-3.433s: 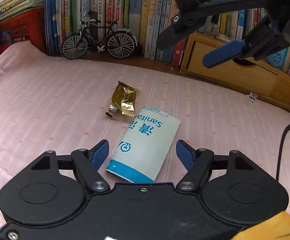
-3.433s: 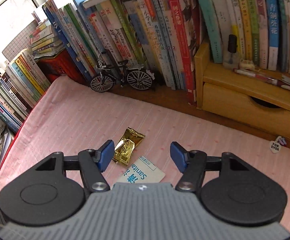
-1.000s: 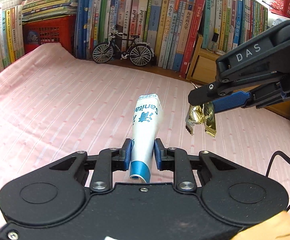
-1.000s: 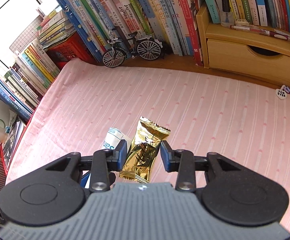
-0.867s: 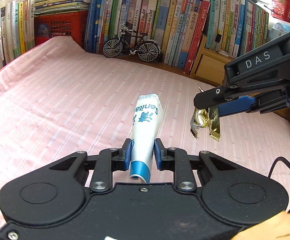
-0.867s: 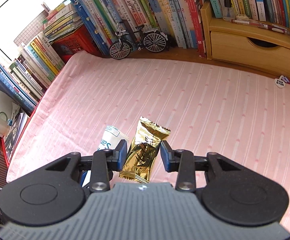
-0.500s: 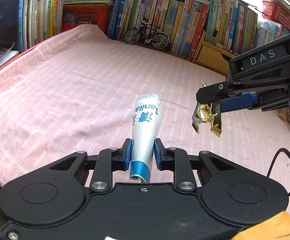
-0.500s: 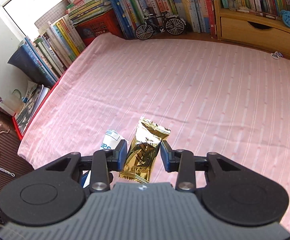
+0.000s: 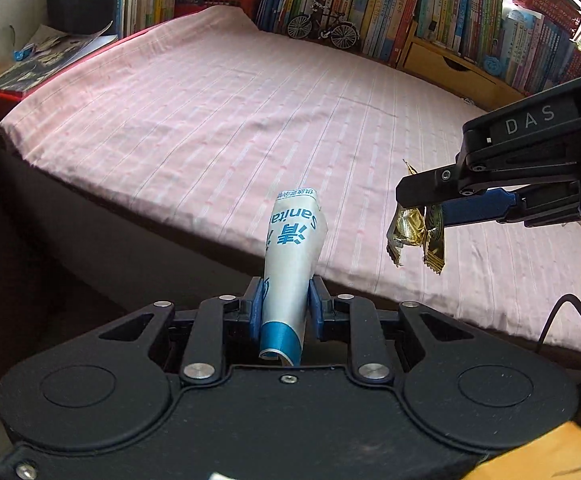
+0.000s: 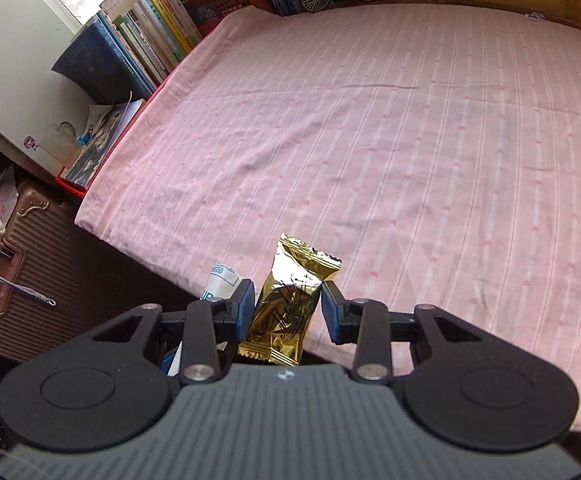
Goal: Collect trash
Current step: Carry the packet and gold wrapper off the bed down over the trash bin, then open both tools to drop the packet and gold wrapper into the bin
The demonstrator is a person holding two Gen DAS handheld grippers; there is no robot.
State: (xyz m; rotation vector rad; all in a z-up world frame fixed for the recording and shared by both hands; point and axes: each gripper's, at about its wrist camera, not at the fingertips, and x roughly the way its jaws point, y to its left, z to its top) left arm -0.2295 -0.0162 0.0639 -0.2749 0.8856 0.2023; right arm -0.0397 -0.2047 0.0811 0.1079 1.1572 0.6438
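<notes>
White packet (image 10: 221,277) half behind left tongs (image 10: 246,308)

- The left two-finger gripper (image 9: 285,308) has the rolled white-and-blue wipes packet (image 9: 292,264) between its fingers, held over the near edge of the pink striped bedsheet (image 9: 250,120).
- The right two-finger gripper (image 10: 288,306) sits to the right of it, with the crinkled gold foil snack wrapper (image 10: 288,302) between its fingers (the packet shows just left of it in the right wrist view).
- A row of upright paperback books (image 9: 370,8) lines the far side of the sheet.
- The small black model bicycle (image 9: 324,30) stands before those books.
- The light wooden drawer box (image 9: 450,66) lies right of the bicycle.
- The ribbed rose-brown hard-shell suitcase (image 10: 22,272) stands off the sheet's left corner, below it.
</notes>
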